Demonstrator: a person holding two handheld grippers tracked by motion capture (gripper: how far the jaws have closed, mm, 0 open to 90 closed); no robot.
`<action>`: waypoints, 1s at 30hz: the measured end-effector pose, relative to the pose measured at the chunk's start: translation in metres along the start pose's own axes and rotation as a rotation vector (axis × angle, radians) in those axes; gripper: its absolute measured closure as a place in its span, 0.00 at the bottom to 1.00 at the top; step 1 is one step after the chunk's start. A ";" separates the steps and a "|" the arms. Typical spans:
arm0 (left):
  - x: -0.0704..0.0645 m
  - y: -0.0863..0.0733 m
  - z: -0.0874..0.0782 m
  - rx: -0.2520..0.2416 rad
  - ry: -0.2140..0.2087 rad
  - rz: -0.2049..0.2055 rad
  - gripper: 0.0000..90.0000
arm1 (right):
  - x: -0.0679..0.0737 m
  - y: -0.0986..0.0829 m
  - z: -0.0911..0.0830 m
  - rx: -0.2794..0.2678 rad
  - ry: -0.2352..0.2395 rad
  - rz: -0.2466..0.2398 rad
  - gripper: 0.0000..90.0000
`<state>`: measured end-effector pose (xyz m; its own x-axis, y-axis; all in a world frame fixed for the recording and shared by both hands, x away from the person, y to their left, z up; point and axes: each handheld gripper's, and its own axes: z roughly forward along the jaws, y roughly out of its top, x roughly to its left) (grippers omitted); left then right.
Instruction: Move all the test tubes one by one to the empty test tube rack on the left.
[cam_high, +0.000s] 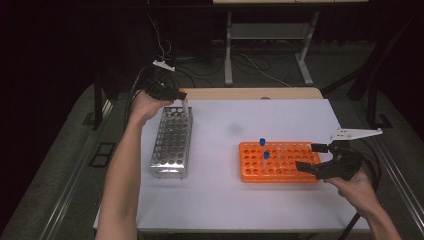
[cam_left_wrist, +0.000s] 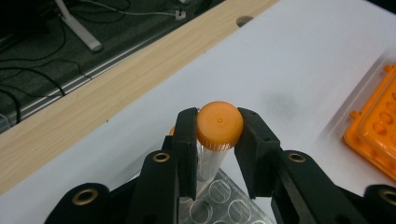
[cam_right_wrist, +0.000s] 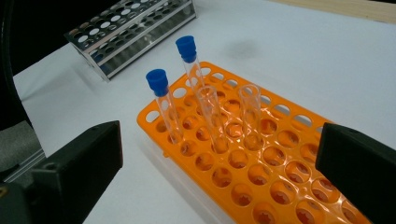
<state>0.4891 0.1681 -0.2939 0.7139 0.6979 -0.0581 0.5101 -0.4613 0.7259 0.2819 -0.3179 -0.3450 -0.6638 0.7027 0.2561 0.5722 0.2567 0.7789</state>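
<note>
Left gripper (cam_left_wrist: 218, 140): jaws closed on the orange cap (cam_left_wrist: 219, 125) of a clear tube (cam_left_wrist: 209, 163), one jaw on each side of the cap. Tube hangs upright over the far end of the metal rack (cam_high: 172, 142); can't tell if its lower end is already in a hole. In the high view the gripper (cam_high: 175, 95) sits at the rack's far end, near the far left of the table.

Metal rack: long, silver, many round holes, runs near-to-far on the left side of the table. The visible holes look empty.

Orange rack (cam_high: 277, 161): right of centre, well apart from the metal one. It holds two tubes with blue caps (cam_right_wrist: 158, 80) and two clear tubes without caps (cam_right_wrist: 251, 112), all upright and grouped toward its left part. Other holes open.

Right gripper (cam_high: 311, 157): jaws wide open, holding nothing, hovering at the orange rack's right end. In the right gripper view the jaws frame the rack from both sides with the tubes farther off.

Surface: white tabletop (cam_high: 235, 200), with a wood strip (cam_high: 250, 93) along the far edge. Faint dark smudge (cam_high: 232, 129) on the white between the racks, toward the far side.

Room: dark, grey floor, cables on the floor (cam_high: 250, 65), legs of a white frame (cam_high: 228, 50) behind the table.
</note>
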 end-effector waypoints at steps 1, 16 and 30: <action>0.001 0.000 0.000 -0.004 0.001 -0.001 0.77 | 0.000 -0.001 0.000 0.001 0.000 0.000 0.00; 0.005 -0.018 0.016 0.027 -0.001 -0.013 0.77 | -0.001 -0.003 0.003 0.007 0.004 0.001 0.00; 0.001 -0.023 0.018 0.014 -0.031 -0.095 0.48 | -0.001 -0.005 0.011 0.031 0.006 -0.008 0.00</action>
<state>0.4863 0.1696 -0.3228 0.6764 0.7216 -0.1477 0.5828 -0.4018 0.7063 0.2852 -0.3122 -0.3552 -0.6714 0.6966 0.2530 0.5814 0.2834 0.7627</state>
